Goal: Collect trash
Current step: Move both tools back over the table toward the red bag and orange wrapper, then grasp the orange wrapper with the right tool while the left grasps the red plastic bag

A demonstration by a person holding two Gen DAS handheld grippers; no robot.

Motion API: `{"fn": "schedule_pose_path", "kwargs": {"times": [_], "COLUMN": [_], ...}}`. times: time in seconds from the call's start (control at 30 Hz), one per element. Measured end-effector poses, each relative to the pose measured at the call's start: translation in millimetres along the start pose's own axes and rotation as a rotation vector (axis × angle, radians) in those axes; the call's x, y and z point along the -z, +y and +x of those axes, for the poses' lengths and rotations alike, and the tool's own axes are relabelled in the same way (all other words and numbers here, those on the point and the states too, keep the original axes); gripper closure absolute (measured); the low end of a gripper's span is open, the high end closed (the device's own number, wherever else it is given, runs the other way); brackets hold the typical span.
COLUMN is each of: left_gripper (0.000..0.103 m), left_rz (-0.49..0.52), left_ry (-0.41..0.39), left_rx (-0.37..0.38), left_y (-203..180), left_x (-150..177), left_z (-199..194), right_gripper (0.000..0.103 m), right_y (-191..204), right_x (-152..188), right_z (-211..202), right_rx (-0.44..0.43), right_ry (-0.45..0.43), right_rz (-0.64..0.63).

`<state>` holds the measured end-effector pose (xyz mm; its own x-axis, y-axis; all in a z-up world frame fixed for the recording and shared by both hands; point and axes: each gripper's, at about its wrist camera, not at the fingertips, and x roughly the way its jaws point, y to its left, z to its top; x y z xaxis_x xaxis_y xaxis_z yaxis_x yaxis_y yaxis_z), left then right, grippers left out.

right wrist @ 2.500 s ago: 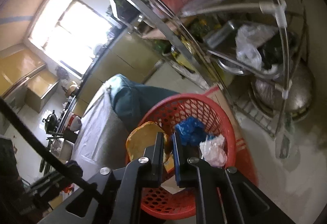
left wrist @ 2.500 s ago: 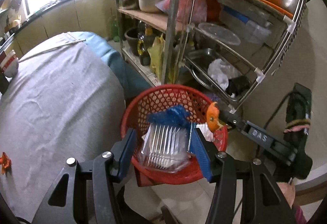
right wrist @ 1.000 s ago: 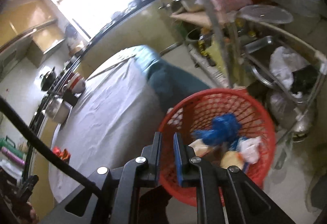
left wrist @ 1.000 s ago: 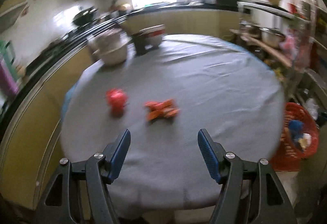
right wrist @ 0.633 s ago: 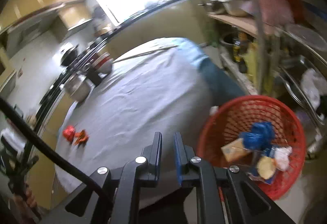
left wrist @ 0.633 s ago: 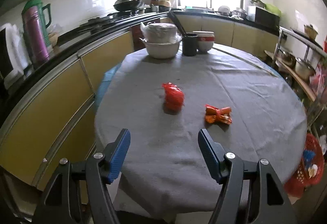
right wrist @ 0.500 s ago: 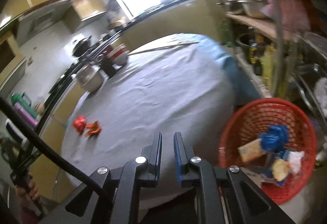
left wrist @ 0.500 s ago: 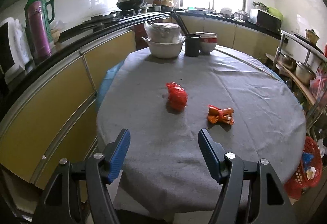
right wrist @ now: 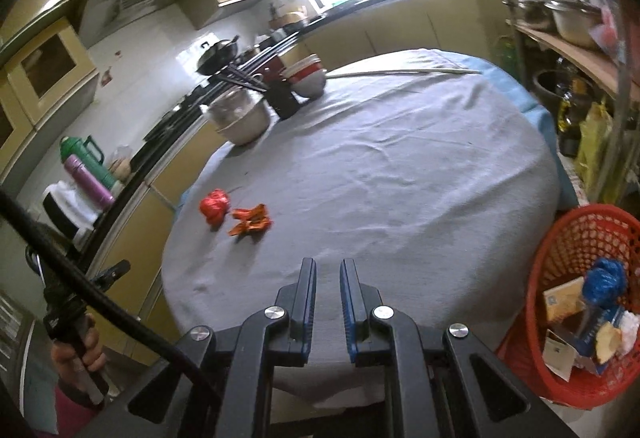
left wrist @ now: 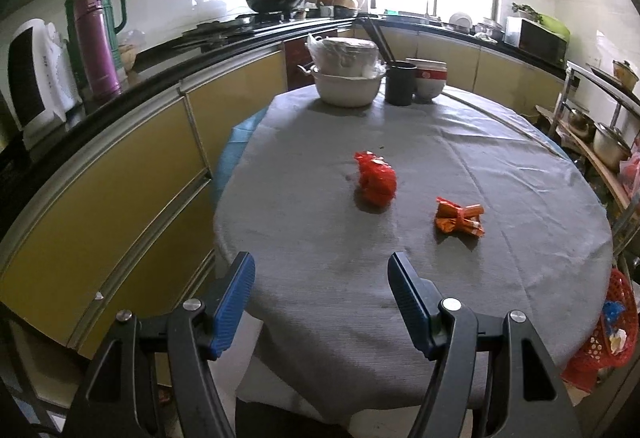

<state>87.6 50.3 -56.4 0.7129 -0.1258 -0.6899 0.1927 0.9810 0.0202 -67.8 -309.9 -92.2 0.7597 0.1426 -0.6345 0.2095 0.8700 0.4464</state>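
Note:
A crumpled red bag (left wrist: 376,179) and an orange wrapper (left wrist: 459,221) lie on the grey round table (left wrist: 400,278). Both also show in the right wrist view, the red bag (right wrist: 215,209) left of the orange wrapper (right wrist: 250,220). My left gripper (left wrist: 322,278) is open and empty above the table's near edge, well short of both. My right gripper (right wrist: 328,286) has its jaws nearly together with nothing between them, over the table's near edge. A red mesh basket (right wrist: 576,250) with several pieces of trash stands on the floor right of the table; its edge shows in the left wrist view (left wrist: 618,322).
A white pot (left wrist: 347,78), a black cup with chopsticks (left wrist: 400,83) and bowls (left wrist: 431,78) stand at the table's far side. Yellow cabinets (left wrist: 120,198) curve along the left. A metal shelf rack (right wrist: 600,38) with pans stands at the right.
Both grippers swung away from the basket to face the table. The left gripper let go of the clear plastic tray it held and is empty. The right gripper's jaws parted slightly.

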Motion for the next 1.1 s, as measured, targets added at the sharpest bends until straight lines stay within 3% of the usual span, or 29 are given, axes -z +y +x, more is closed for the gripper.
{"fn": "schedule_pose_path", "kwargs": {"times": [0.5, 0.6, 0.63, 0.67, 0.7, 0.8, 1.1], "left_gripper": [0.033, 0.033, 0.033, 0.033, 0.033, 0.033, 0.033], "left_rz": [0.019, 0.026, 0.032, 0.037, 0.042, 0.040, 0.039], "left_ry": [0.018, 0.013, 0.009, 0.005, 0.002, -0.003, -0.028], "left_rx": [-0.045, -0.052, -0.058, -0.064, -0.070, -0.066, -0.081], "left_y": [5.7, 5.2, 4.2, 3.6, 2.9, 2.8, 4.5], "left_x": [6.7, 6.8, 7.0, 7.1, 7.1, 6.6, 1.1], "left_z": [2.3, 2.6, 2.1, 1.8, 1.5, -0.4, -4.9], "right_gripper": [0.085, 0.071, 0.056, 0.029, 0.024, 0.024, 0.025], "right_y": [39.2, 49.6, 52.2, 55.9, 58.4, 70.9, 113.5], "right_x": [1.7, 3.3, 3.8, 4.2, 5.1, 6.7, 5.0], "right_z": [34.0, 37.5, 36.9, 36.2, 34.5, 28.9, 40.7], "right_rx": [-0.083, -0.101, -0.106, -0.109, -0.111, -0.132, -0.098], "right_ry": [0.032, 0.035, 0.032, 0.025, 0.010, -0.038, -0.045], "right_rz": [-0.049, -0.066, -0.071, -0.079, -0.085, -0.129, -0.259]}}
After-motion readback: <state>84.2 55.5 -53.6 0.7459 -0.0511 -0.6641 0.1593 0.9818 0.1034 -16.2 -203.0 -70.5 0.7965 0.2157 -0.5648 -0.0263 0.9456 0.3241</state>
